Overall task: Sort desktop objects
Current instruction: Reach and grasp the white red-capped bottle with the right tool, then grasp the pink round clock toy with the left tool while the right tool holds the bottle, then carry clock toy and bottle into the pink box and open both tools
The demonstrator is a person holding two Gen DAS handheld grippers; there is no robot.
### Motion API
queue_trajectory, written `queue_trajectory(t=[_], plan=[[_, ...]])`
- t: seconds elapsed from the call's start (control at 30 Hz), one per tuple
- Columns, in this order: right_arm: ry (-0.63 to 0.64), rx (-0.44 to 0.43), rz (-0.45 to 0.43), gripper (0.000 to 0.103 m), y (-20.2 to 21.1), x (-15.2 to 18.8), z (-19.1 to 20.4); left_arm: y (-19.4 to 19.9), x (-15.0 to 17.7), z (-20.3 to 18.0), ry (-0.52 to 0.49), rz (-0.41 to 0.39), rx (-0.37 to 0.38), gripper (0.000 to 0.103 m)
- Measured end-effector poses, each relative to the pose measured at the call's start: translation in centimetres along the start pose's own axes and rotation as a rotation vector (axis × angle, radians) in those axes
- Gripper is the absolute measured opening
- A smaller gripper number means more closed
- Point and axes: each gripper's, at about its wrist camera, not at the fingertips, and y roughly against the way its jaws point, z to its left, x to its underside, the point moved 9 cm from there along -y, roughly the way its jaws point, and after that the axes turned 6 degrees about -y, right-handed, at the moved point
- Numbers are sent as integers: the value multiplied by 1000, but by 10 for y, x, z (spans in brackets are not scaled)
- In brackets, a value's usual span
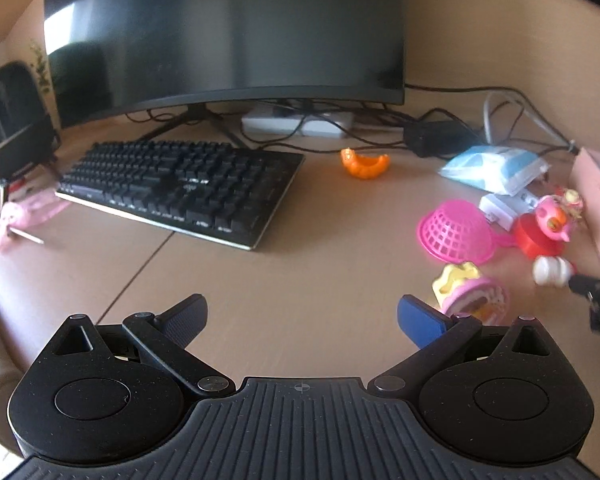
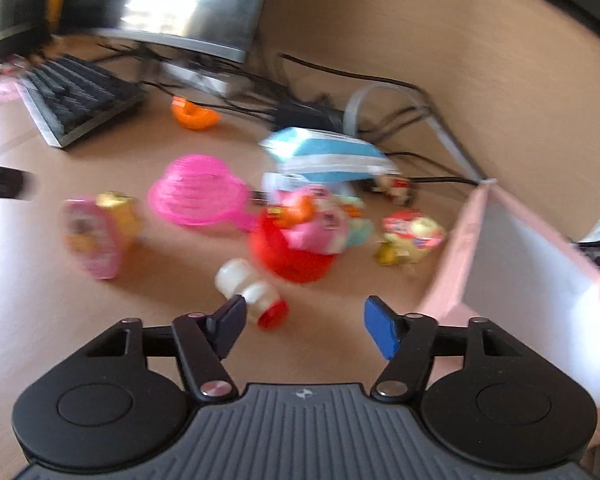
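Toys lie scattered on the counter [image 1: 300, 264] near the pink box [image 2: 532, 280]. We keep right gripper [image 2: 304, 326] released beside the white bottle [image 2: 246, 286], left gripper [image 1: 302, 318] released, empty.

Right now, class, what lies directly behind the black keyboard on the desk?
Behind the keyboard stand the monitor, its stand legs, dark cables and a white power strip. The screen's lower edge hides where the stand joins.

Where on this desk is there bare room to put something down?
Bare wood lies between the keyboard, the pink strainer and the open left gripper. Toys crowd the stretch from the strainer to the pink box; cables clutter behind.
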Motion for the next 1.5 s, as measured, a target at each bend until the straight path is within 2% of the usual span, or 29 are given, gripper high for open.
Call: queue_trajectory(t=[0.03,0.07,0.13,0.17,0.23,0.3,0.37,0.4,0.5,0.6,0.67,0.77,0.87,0.93,0.97,1.07,1.17,1.27,1.37,1.5], plan=[[5,22,-14,62,2,-1,-1,3,4,1,6,-4,12,103],[-9,7,-41,62,8,-2,-1,9,9,1,13,-9,22,103],[-78,-114,-66,72,22,-3,4,16,20,-2,41,0,55,103],[-99,-138,-62,72,23,-3,7,17,26,-4,52,8,75,103],[-119,-149,-53,72,19,-3,14,18,36,-11,74,32,114,103],[-140,-120,-29,72,2,-5,17,19,39,-19,60,44,133,103],[-190,-115,-15,63,-13,-5,16,21,40,-29,26,47,152,103],[-219,-124,-7,45,-17,-5,14,21,39,-34,10,50,165,103],[-278,-152,27,44,-19,-3,8,16,35,-48,-4,66,190,102],[-266,-157,-3,44,10,1,1,6,26,-69,-8,79,231,84],[-259,-159,-12,44,30,7,-8,0,16,-85,-27,61,242,85],[-261,-140,-4,44,54,19,-25,-15,3,-100,-39,43,198,85],[-274,-118,0,44,71,31,-40,-32,-6,-105,-30,74,164,78],[-281,-103,9,44,79,38,-49,-41,-7,-109,-38,104,167,66],[-283,-93,14,44,82,42,-53,-44,-6,-110,-49,121,171,63],[-301,-70,38,44,95,54,-66,-43,-1,-113,-73,141,194,61],[-309,-46,39,44,109,61,-80,-25,3,-119,-131,127,260,61],[-309,3,6,44,132,59,-101,13,-4,-134,-222,77,384,61],[-304,59,-58,44,162,46,-128,59,-24,-158,-318,-10,529,61],[-280,133,-173,44,197,17,-161,92,-61,-202,-393,-137,644,61]])
